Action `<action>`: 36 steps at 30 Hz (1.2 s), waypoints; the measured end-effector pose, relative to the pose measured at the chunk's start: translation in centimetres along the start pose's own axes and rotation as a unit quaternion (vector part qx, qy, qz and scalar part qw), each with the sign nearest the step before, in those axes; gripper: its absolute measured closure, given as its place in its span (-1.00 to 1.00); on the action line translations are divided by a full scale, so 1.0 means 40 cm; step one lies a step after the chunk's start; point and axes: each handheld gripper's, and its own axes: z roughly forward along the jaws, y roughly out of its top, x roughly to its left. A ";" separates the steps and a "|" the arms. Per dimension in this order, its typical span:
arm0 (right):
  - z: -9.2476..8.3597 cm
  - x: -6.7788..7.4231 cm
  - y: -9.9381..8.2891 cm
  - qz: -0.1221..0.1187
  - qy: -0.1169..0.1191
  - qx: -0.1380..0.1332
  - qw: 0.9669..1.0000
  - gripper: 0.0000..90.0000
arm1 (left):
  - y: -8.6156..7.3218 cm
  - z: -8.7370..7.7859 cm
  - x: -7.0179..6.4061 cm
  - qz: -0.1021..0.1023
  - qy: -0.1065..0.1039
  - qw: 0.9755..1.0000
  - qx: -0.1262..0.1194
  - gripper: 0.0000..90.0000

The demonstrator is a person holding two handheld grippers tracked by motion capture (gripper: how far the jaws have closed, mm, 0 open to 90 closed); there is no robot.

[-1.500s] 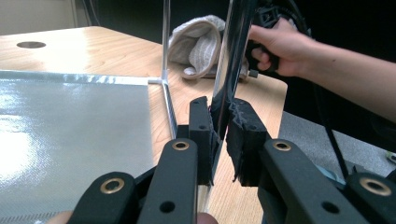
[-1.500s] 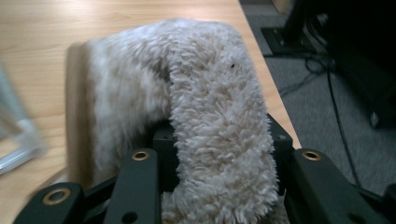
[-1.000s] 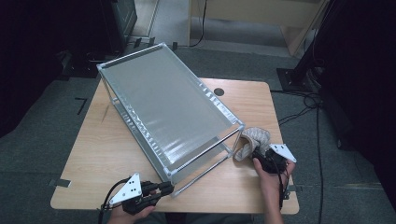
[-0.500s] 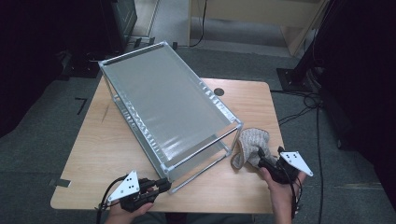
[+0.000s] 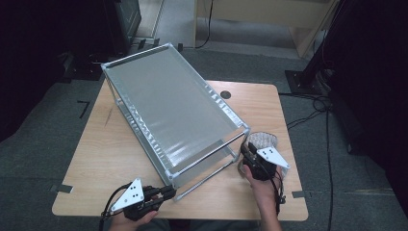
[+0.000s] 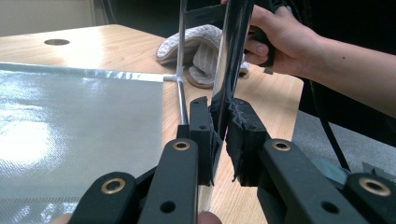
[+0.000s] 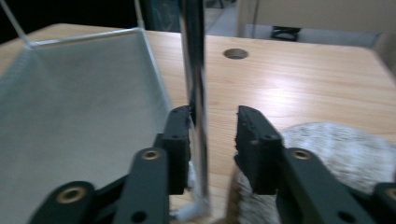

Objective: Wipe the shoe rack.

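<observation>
A metal wire rack (image 5: 173, 110) with grey mesh shelves stands slanted across the wooden table (image 5: 96, 144). My left gripper (image 5: 168, 192) is at the rack's nearest corner. In the left gripper view it (image 6: 219, 135) is shut on that corner's chrome post (image 6: 233, 56). My right gripper (image 5: 245, 151) is at the rack's right front post. In the right gripper view its jaws have just been closing around that post (image 7: 196, 70). The left pad (image 7: 180, 140) touches the post and a gap remains at the right pad. A grey cloth (image 5: 263, 140) lies just behind the right gripper.
The table has a round cable hole (image 5: 225, 95) near its far edge. Cables trail on the floor to the right of the table (image 5: 312, 110). Bare table top lies left of the rack.
My right gripper has left the cloth and swung left up to the rack's right front post. The cloth now lies flatter on the table. The left gripper has stayed at its corner.
</observation>
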 end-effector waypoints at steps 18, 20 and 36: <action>0.076 0.053 0.014 -0.019 0.012 -0.013 1.000 0.80 | -0.012 -0.009 -0.027 -0.005 -0.010 1.000 -0.002 0.79; 0.085 0.057 0.016 -0.010 0.010 -0.013 1.000 0.72 | -0.011 -0.007 -0.026 -0.009 -0.013 1.000 -0.001 0.79; -0.026 0.075 -0.036 -0.012 0.025 -0.006 1.000 0.16 | 0.016 0.065 -0.010 -0.011 -0.024 1.000 0.007 0.78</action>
